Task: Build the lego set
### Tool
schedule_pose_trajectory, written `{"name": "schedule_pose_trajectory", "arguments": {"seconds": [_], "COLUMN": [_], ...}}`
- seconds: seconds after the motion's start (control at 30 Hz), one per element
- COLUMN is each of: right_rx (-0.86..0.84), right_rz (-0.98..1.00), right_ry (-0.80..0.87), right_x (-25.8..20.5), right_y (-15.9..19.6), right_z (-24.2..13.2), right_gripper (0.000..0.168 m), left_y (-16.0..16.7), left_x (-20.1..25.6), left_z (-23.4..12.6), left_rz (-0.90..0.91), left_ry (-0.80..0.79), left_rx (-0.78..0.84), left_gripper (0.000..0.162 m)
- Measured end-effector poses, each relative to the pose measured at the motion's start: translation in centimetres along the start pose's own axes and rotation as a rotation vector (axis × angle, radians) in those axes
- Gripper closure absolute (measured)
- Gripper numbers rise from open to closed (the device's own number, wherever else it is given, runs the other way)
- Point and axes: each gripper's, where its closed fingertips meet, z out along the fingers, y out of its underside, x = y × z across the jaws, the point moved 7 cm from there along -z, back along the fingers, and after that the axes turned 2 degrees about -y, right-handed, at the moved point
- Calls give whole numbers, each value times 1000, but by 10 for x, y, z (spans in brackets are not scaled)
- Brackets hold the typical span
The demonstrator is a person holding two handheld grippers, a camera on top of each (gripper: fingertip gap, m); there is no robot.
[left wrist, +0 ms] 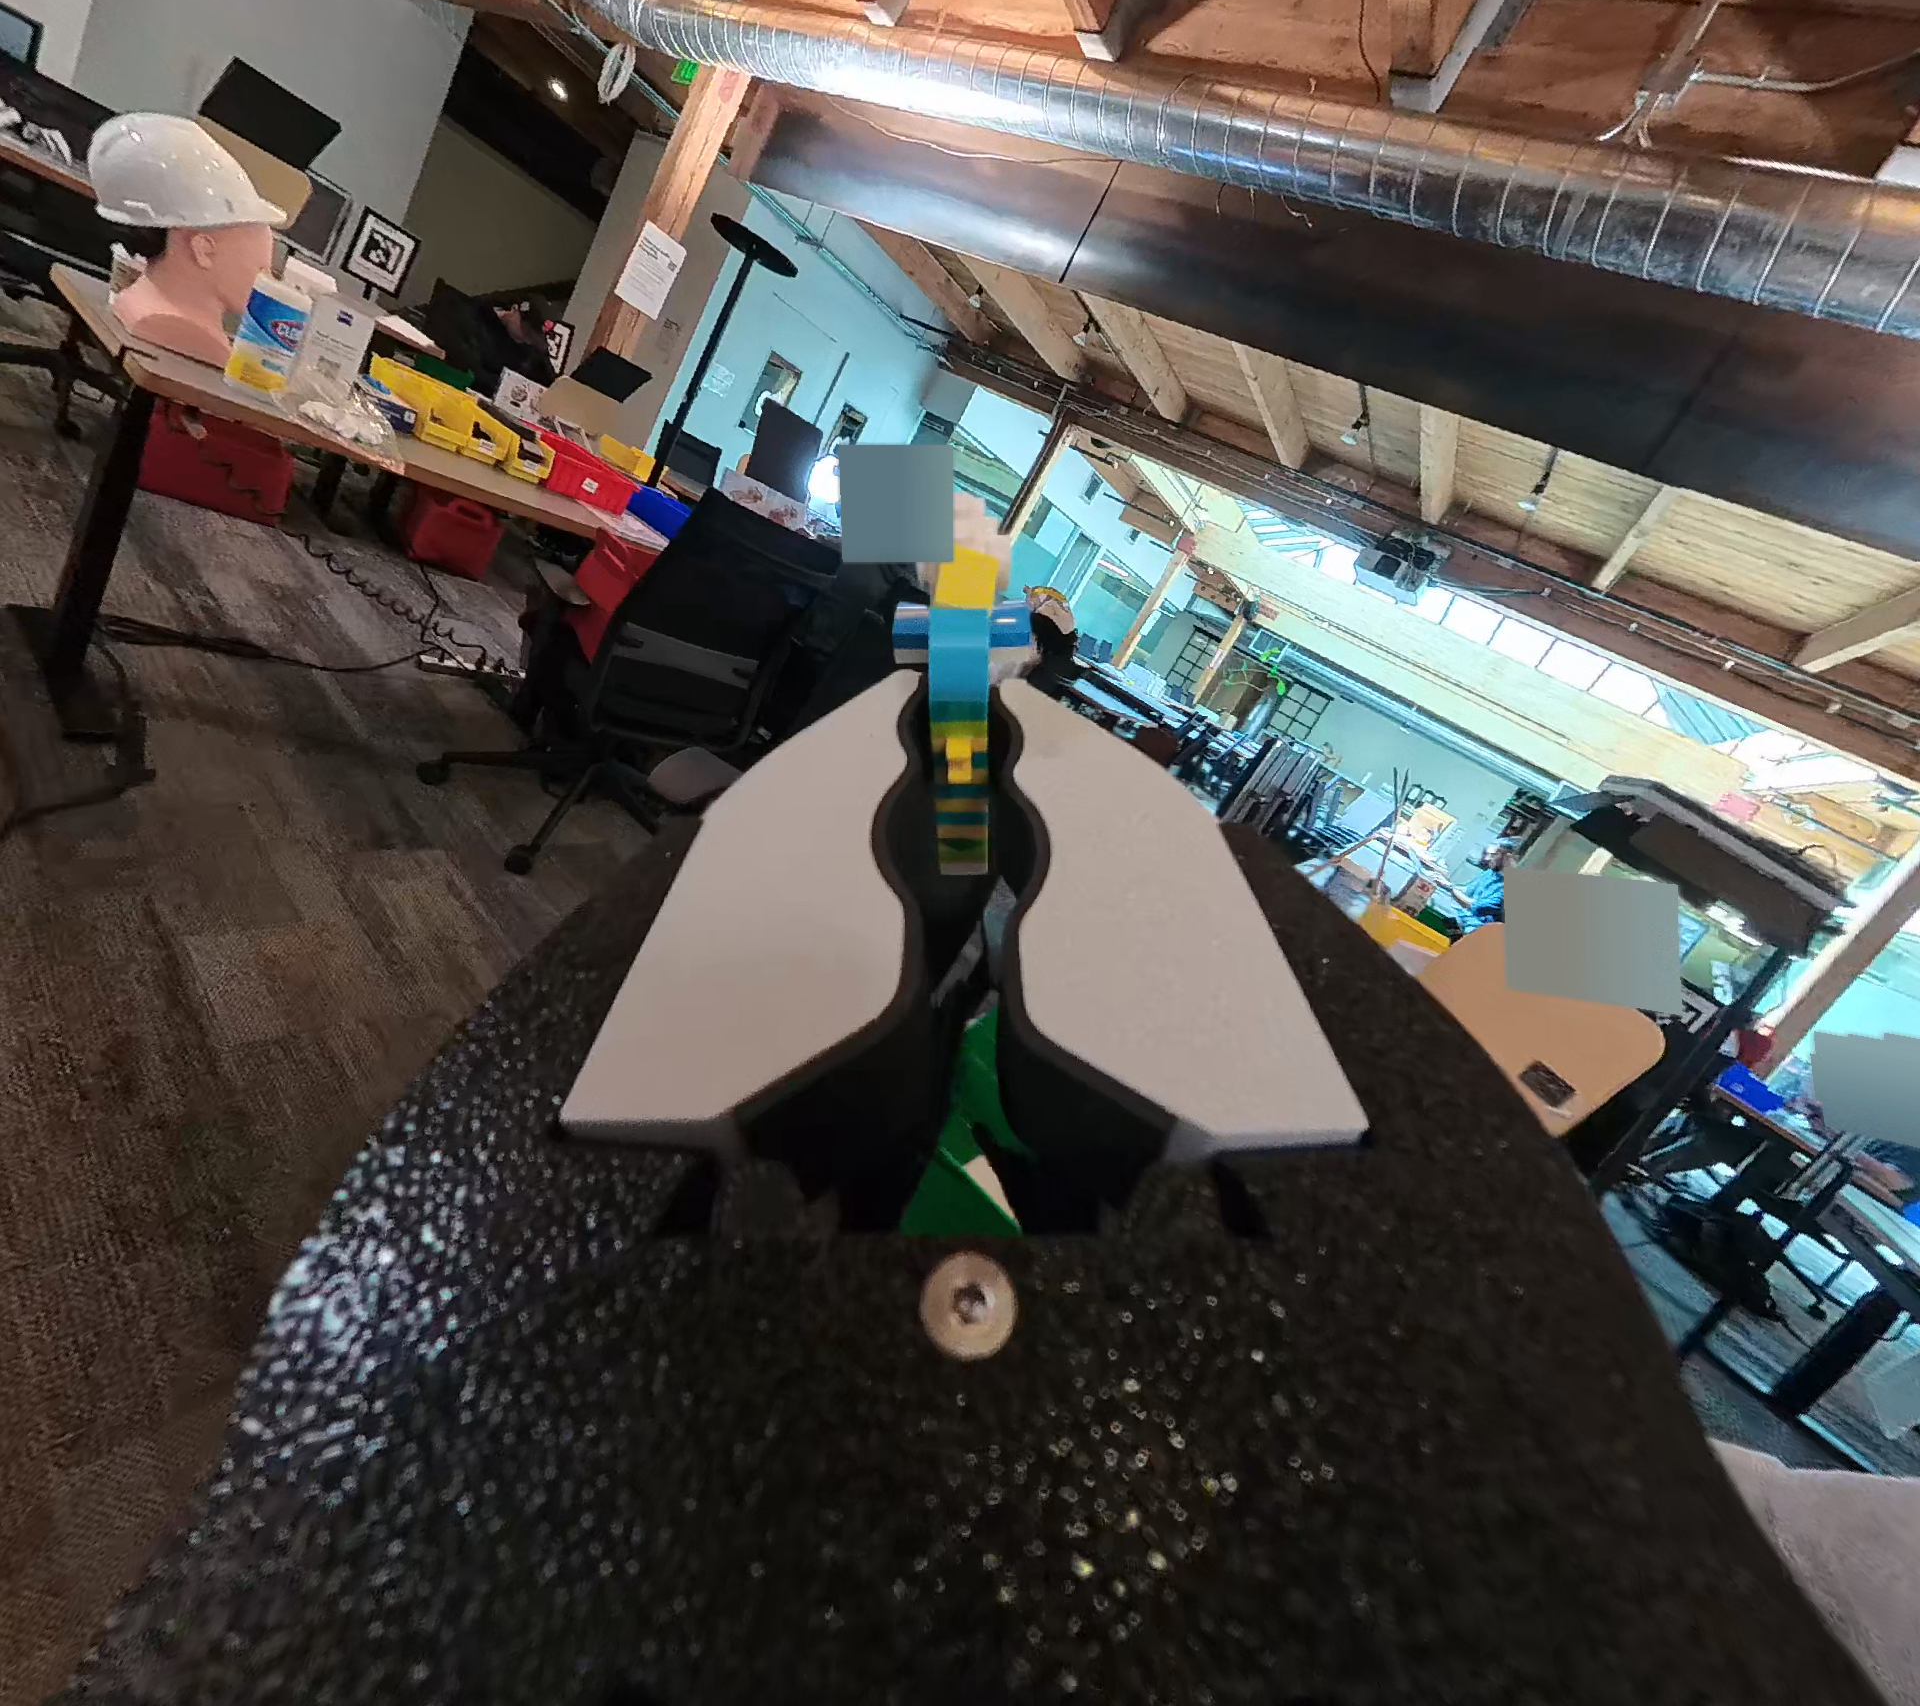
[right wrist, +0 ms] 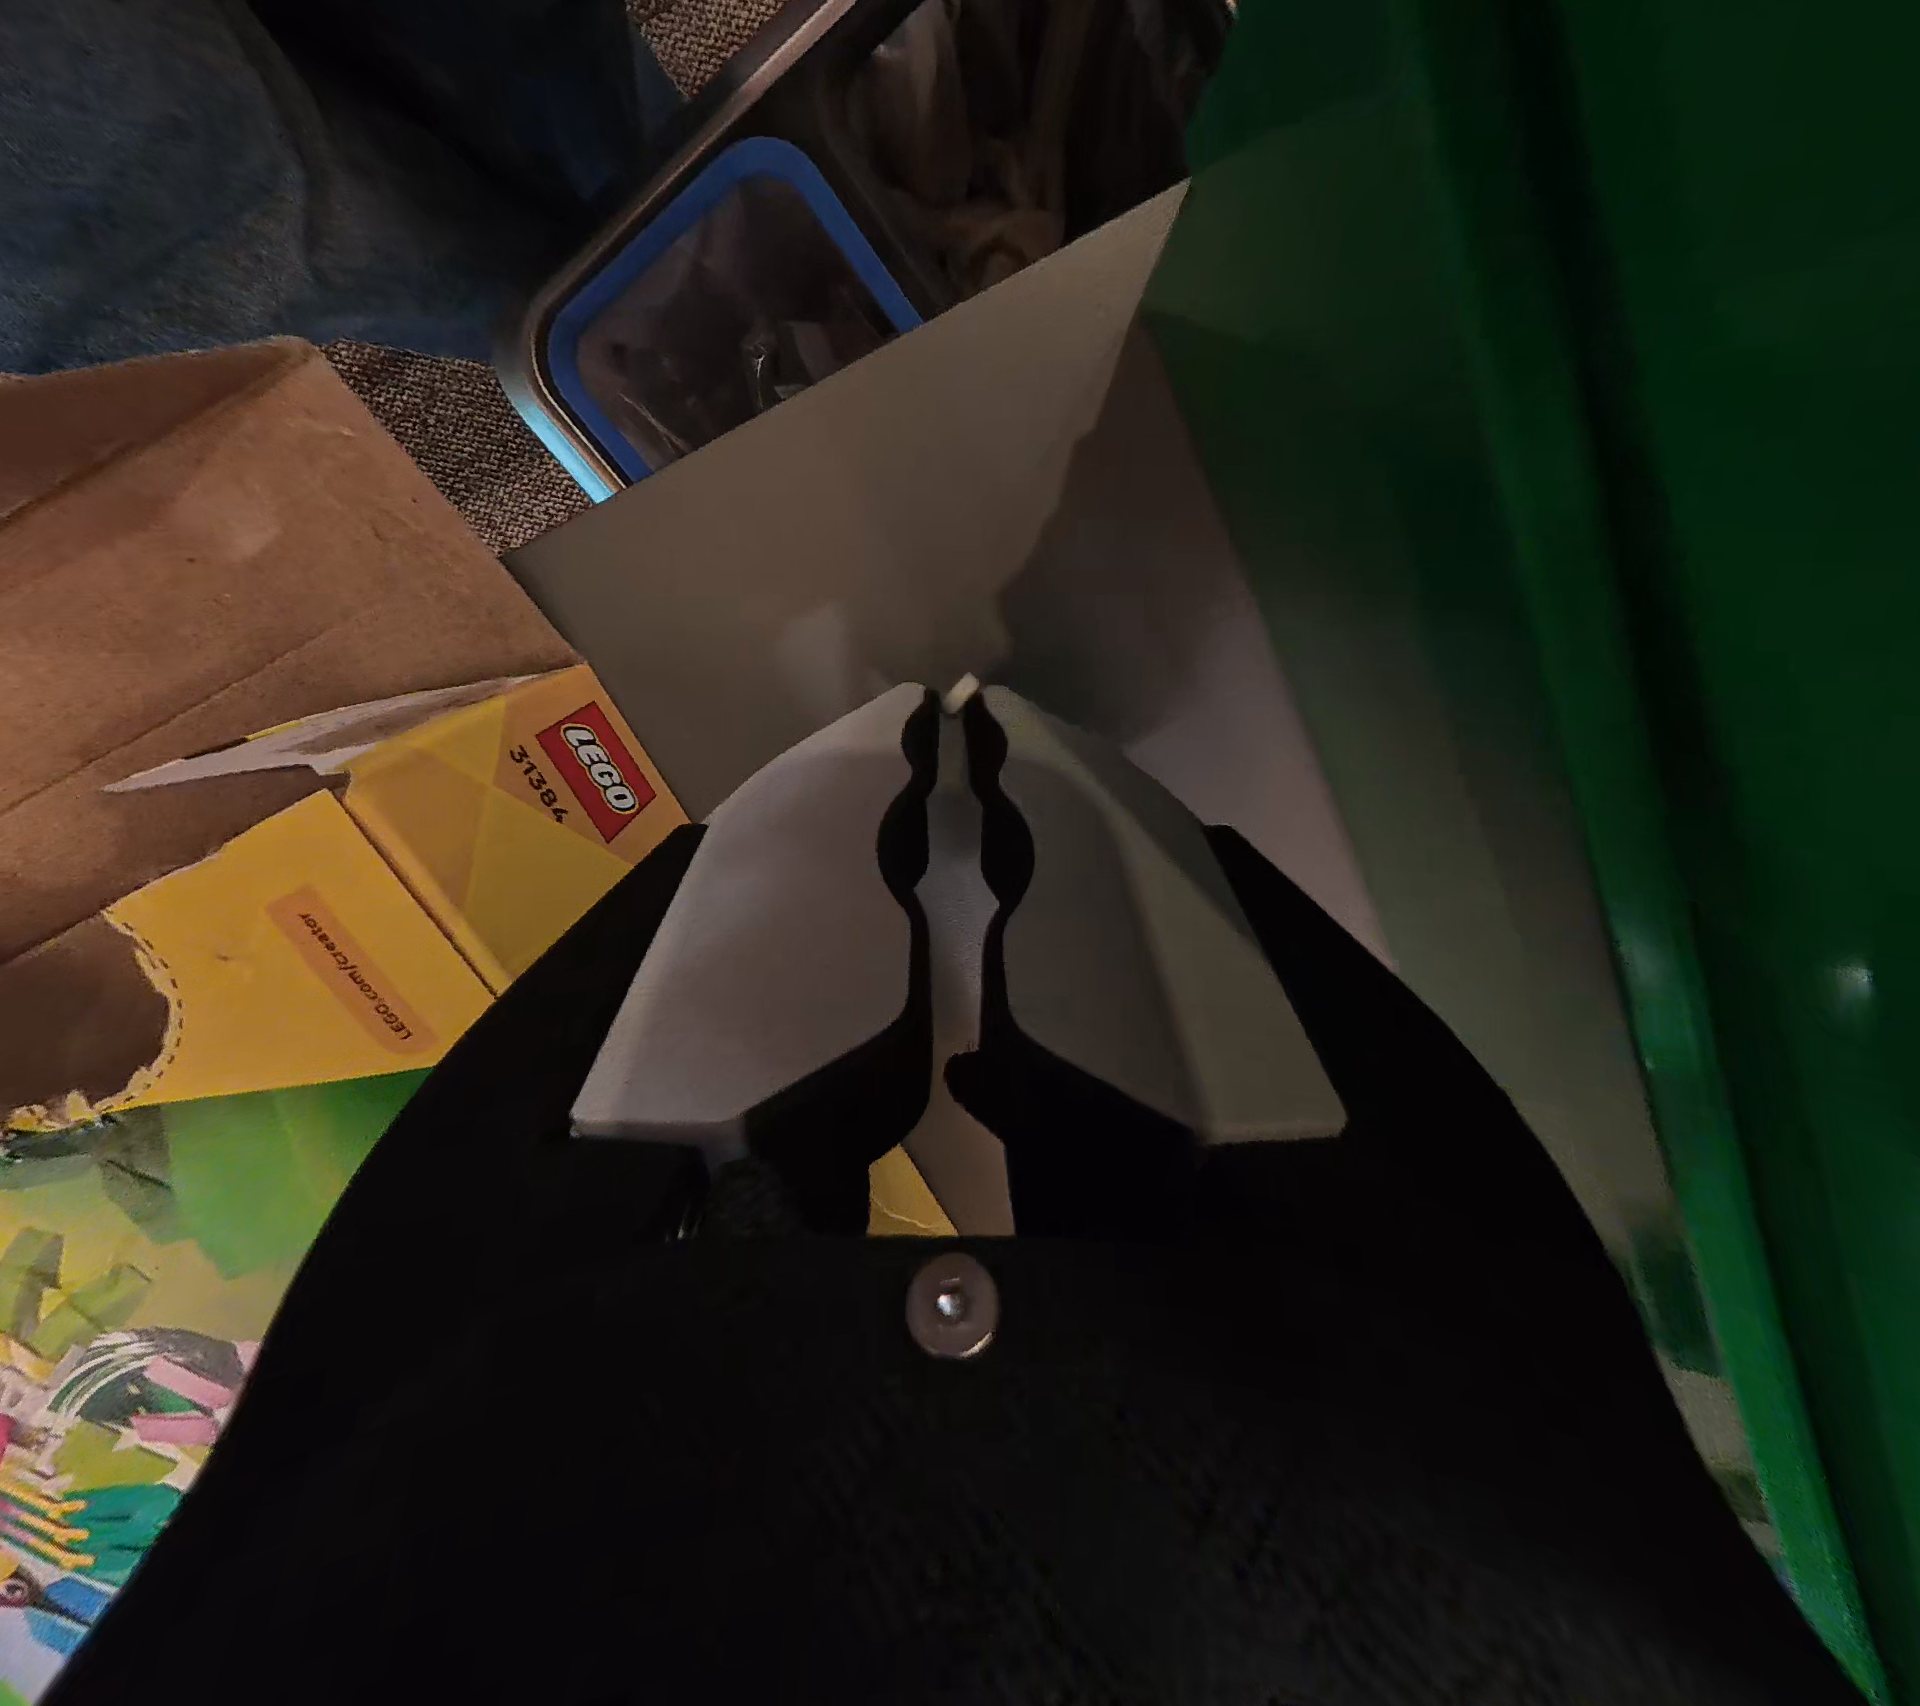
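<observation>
Jaws of left gripper clamp the striped lego model; right gripper jaws pinch a tiny white piece; align studs squarely before pressing.

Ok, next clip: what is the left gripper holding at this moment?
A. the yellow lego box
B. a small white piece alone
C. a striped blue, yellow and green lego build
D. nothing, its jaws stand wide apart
C: in the left wrist view the left gripper is closed on a striped blue, yellow and green lego build that sticks up past the fingertips.
</observation>
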Motion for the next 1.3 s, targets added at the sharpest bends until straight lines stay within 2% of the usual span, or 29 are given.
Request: {"name": "schedule_pose_trajectory", "arguments": {"seconds": [0.33, 0.6, 0.73, 0.87, 1.03, 1.3], "right_rx": [4, -68, -88, -90, -63, -46], "right_rz": [32, 87, 174, 313, 563, 852], "right_ry": [12, 115, 187, 363, 727, 954], "right_x": [4, 20, 21, 18, 9, -6], "right_y": [5, 30, 48, 66, 92, 99], "right_z": [-4, -39, -59, -85, -119, -137], "right_gripper": [167, 167, 167, 167, 167, 167], "left_y": [1, -3, -4, -3, -1, -22], "left_x": [3, 6, 3, 3, 1, -31], "left_z": [-7, -19, -22, -21, -12, 23], "left_rz": [21, 43, 43, 40, 20, 33], "left_ry": [-27, -49, -58, -52, -41, 18], "left_rx": [9, 23, 34, 41, 38, 46], "left_gripper": [154, 154, 154, 154, 154, 154]}}
